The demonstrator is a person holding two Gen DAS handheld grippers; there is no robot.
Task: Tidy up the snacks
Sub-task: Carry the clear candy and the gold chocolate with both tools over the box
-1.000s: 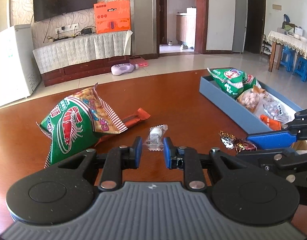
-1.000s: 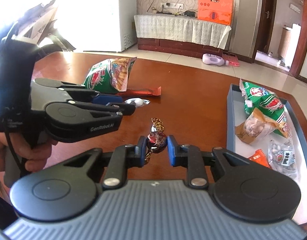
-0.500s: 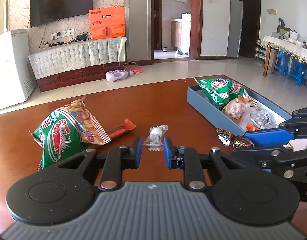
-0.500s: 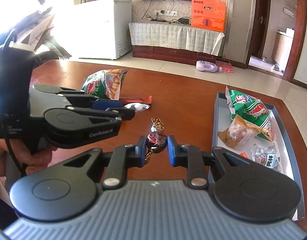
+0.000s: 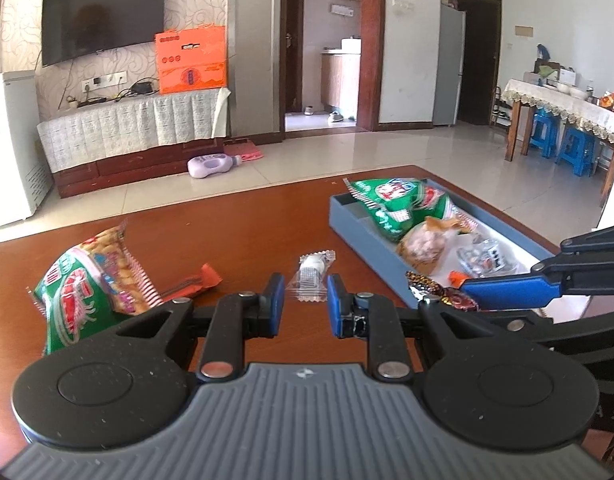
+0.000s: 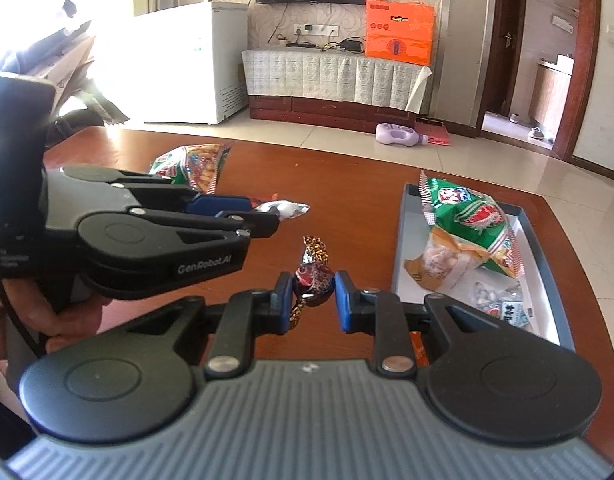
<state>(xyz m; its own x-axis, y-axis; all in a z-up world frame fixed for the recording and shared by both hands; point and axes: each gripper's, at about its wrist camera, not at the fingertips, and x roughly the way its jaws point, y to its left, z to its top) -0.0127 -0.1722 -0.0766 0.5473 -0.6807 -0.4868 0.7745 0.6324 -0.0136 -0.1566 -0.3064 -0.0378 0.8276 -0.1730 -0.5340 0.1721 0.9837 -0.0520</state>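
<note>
My left gripper is shut on a small clear-wrapped white candy, held just above the brown table; the right wrist view shows that candy sticking out of the left fingertips. My right gripper is shut on a dark red and gold foil candy, also visible from the left wrist. To the right lies a blue-grey tray. It holds a green snack bag, an orange-topped pouch and small packets.
A green shrimp-chip bag and an orange-red bar lie on the table's left part. A hand grips the left tool. The table's far edge drops to a tiled floor, with a TV stand and fridge behind.
Both grippers have carried their candies rightward and slightly up. The tray now sits closer to the middle of both views, and the green chip bag has slid left.
</note>
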